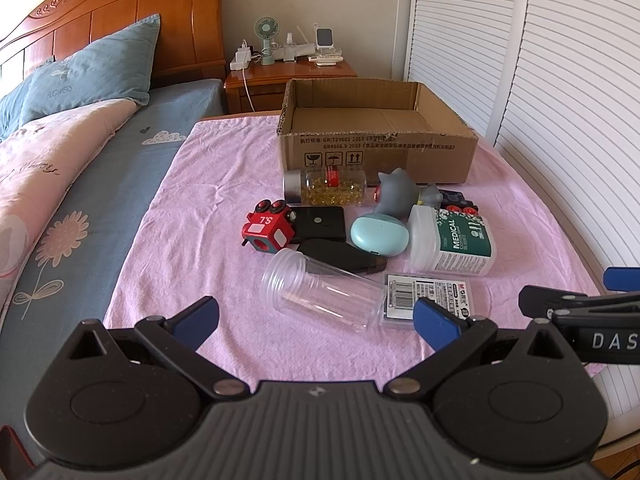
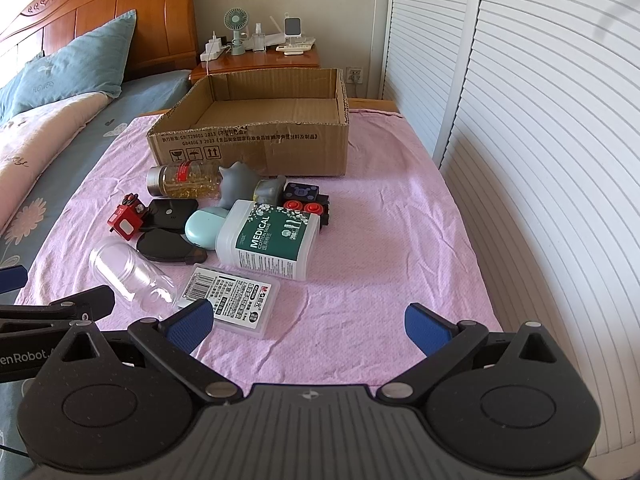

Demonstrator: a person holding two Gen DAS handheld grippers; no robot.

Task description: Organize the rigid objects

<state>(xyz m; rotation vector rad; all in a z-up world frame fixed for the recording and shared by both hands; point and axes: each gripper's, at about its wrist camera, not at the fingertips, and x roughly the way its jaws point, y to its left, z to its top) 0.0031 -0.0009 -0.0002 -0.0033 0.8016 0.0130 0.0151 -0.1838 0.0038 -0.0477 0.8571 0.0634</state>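
**A:** What lies ahead of your two tools?

**B:** Largest first: the pink cloth [image 1: 208,184] spreads under and ahead of both my grippers. Far ahead on it sits the open cardboard box [image 1: 378,152], open side up; its floor looks bare from my left camera. Straight out from my left gripper [image 1: 316,316], between it and the box, the clutter lies in a tight cluster.

**A:** And what is in the cluster?

**B:** Ahead and to the right of the left fingers, the white medical cotton swab tub [image 1: 450,242] lies on its side. Nearest the left tool is a clear plastic jar [image 1: 320,292], also on its side, mouth turned to the left. Beyond them, just before the box, a bottle of yellow capsules [image 1: 324,187] lies flat beside a grey toy figure [image 1: 396,196]. Then a black oval case [image 1: 344,254], a black rectangular device [image 1: 320,222], a mint-green case [image 1: 379,235], a red cube toy [image 1: 266,230], and a flat clear labelled box [image 2: 230,302] touching the left fingertip of my right gripper [image 2: 306,326].

**A:** How do the tools stand?

**B:** Both spread wide, nothing between the blue pads, side by side above the near edge of the cloth.
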